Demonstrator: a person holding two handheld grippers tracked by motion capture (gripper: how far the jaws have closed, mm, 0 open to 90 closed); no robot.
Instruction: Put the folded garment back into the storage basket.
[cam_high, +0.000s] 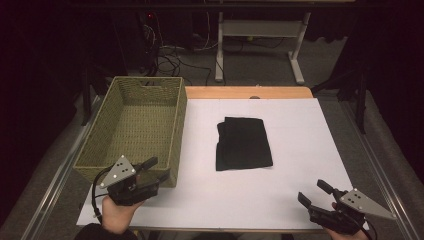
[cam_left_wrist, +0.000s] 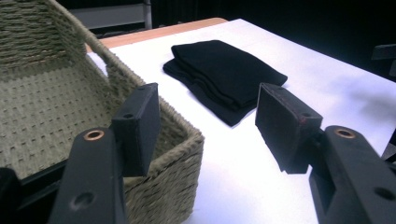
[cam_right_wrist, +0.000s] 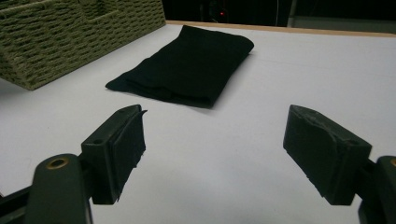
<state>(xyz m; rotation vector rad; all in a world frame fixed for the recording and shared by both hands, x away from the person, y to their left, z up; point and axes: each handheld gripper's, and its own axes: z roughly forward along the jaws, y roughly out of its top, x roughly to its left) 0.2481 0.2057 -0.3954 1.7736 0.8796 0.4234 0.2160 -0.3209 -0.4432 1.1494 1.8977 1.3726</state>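
A dark room surrounds the table, with cables and a white metal frame on the grey floor beyond its far edge; most of the wooden top is covered by a white sheet. Near the middle of that sheet lies a folded black cloth, flat, well apart from both hands. Along the sheet's left edge stands a green woven basket, its long side running from the far edge toward the near one, with a handle slot in its far wall. The left gripper is held at the basket's near right corner, its jaws parted about halfway and nothing between them; in the left gripper view the left jaw sits above the basket's inside and the right jaw above bare sheet, with the cloth seen farther off between them. The right gripper is held at the near right corner of the sheet, pointing toward the cloth, its jaws spread wide and empty above the white surface.
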